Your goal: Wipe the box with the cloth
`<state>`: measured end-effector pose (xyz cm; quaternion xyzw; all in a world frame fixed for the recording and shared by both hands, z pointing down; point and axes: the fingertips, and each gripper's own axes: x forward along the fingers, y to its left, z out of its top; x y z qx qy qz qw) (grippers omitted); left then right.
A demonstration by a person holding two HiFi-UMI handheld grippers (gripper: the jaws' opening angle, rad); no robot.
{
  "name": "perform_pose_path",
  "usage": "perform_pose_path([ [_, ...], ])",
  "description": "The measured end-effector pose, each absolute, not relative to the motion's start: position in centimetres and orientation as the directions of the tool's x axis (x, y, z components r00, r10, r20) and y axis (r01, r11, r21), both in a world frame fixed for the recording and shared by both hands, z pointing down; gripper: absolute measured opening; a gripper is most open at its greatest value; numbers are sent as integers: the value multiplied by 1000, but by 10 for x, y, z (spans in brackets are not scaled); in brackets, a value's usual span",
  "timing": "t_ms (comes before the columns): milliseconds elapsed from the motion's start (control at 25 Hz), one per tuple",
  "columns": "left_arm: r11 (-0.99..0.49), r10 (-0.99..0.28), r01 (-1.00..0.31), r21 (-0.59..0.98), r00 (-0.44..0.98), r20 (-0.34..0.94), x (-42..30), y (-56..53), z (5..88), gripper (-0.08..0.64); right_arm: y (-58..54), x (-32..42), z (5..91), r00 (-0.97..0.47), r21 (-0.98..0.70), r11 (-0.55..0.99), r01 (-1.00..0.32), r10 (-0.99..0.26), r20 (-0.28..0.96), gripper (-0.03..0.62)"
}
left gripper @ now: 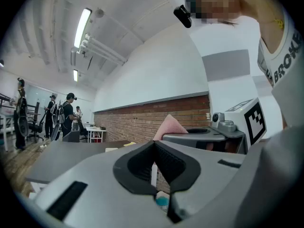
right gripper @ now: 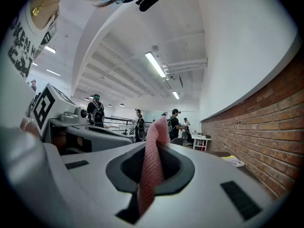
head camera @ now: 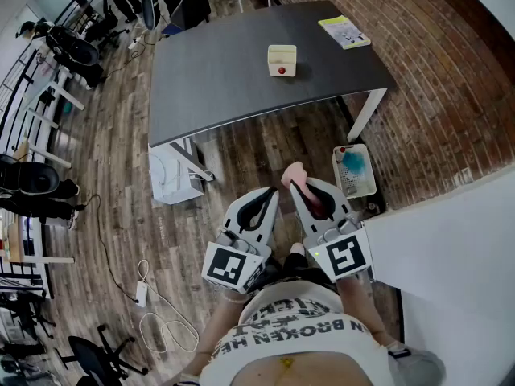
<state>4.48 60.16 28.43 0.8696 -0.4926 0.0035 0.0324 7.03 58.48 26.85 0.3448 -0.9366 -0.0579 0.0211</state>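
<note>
Right claw (head camera: 296, 186) clamped on pink cloth (head camera: 293, 172), left claw (head camera: 273, 192) together, seemingly empty; box (head camera: 282, 59) well ahead on table (head camera: 217, 79)

One table (head camera: 225, 87) is carrying one box (head camera: 282, 59) and one yellow booklet (head camera: 344, 31). One pink cloth (head camera: 293, 172) is showing. Two tongs are showing: left tongs (head camera: 271, 193), right tongs (head camera: 303, 186). One white basket (head camera: 360, 185) and one white cabinet (head camera: 170, 179) are sitting on the floor (head camera: 121, 183).
</note>
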Motion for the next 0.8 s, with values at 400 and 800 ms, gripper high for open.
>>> perform_pose_path([
  [400,-512,-856,-855,83,516,34,52,596,292,6,572,85,283,-793,36,792,-609,-609,0,17],
  [800,-502,-857,-857,120,511,64,26,528,312,6,509,68,296,-781,37,782,-623,-624,40,17],
])
